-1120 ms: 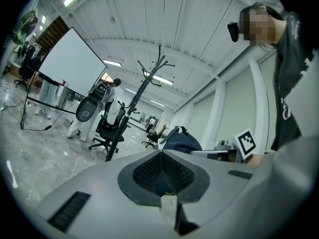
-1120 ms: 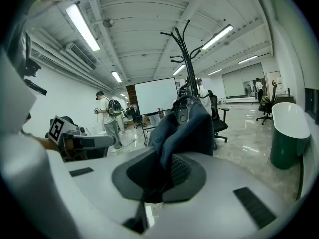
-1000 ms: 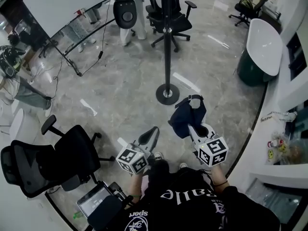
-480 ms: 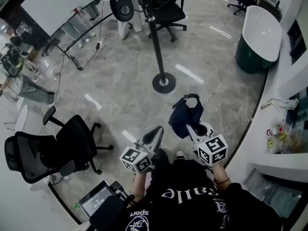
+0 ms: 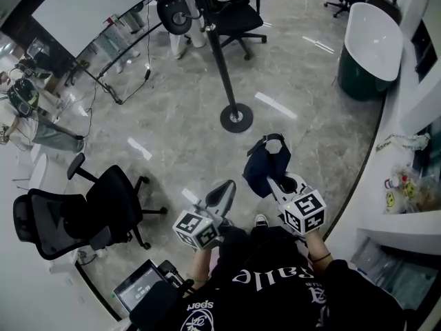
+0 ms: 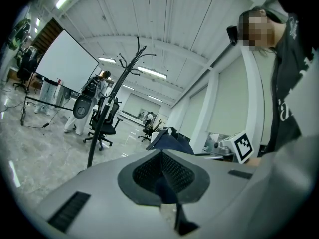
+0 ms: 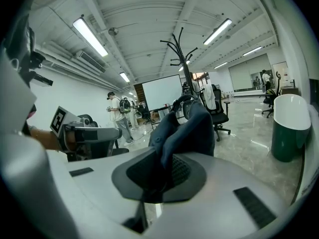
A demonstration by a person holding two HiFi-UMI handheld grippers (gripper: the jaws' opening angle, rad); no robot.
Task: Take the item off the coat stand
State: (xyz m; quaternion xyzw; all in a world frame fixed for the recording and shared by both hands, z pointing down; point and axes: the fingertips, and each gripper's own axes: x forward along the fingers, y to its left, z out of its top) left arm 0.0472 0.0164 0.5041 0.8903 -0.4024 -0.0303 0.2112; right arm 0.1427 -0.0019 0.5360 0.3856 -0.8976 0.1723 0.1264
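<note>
Head view: the right gripper (image 5: 275, 181) is pinched on a dark blue item (image 5: 266, 164), a soft cloth thing with a strap loop at its top. It holds the item out in front of the person, above the grey marble floor (image 5: 172, 123). The item is off the coat stand (image 5: 222, 61), whose black pole rises from a round base (image 5: 236, 118) further out and a little to the left, well apart from the item. The left gripper (image 5: 224, 188) sits near the person, to the left of the right one, with its jaws pressed together.

The left gripper view shows its pads meeting with nothing between them. The item (image 6: 169, 140) shows just beyond them and the coat stand (image 6: 106, 121) stands far off on the left. The right gripper view shows a fold of the item (image 7: 187, 131) caught between the closed jaws, the rest bunched above them, with the stand's bare hooks (image 7: 179, 46) behind it.

A black office chair (image 5: 79, 219) stands at near left, another chair (image 5: 238, 16) lies beyond the stand, and a white tub on a dark green base (image 5: 372, 54) is at far right
</note>
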